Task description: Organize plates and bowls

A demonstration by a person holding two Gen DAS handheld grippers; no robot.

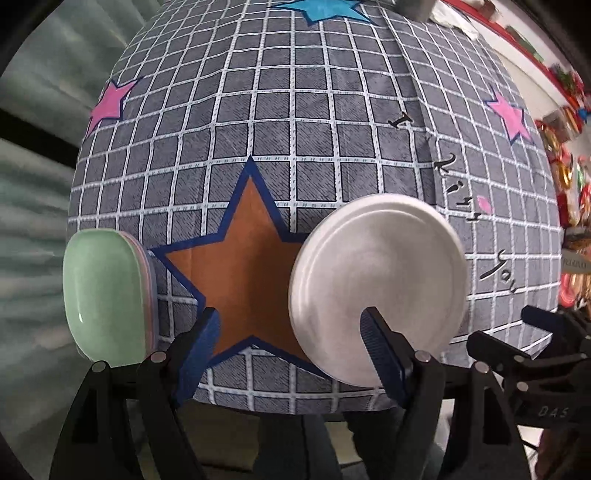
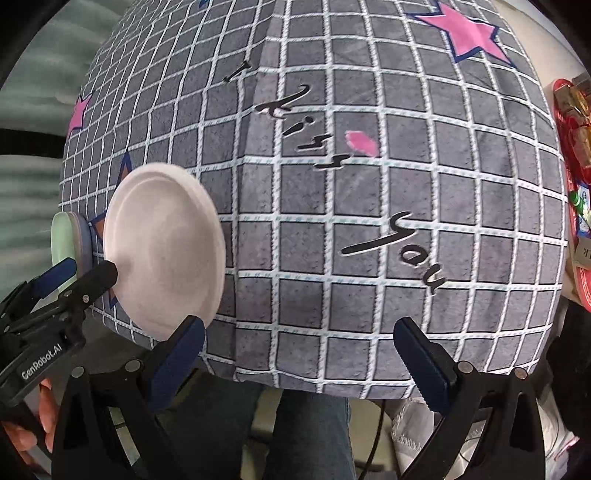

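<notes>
A stack of white round plates [image 1: 380, 288] lies on the grid-patterned tablecloth [image 1: 295, 129] near the front edge; it also shows in the right wrist view [image 2: 166, 254]. A stack of rounded dishes with a green one on top [image 1: 105, 295] sits at the front left; its edge shows in the right wrist view [image 2: 64, 240]. My left gripper [image 1: 291, 332] is open, hovering over the brown star between the two stacks, its right finger over the white plates' near rim. My right gripper [image 2: 299, 339] is open and empty, just right of the white plates.
The table's front edge [image 1: 295, 410] lies just under both grippers, with the person's legs below. Colourful packaged goods [image 1: 569, 177] crowd the right side beyond the table. A grey object [image 1: 417, 9] sits at the far edge. A pale curtain hangs at left.
</notes>
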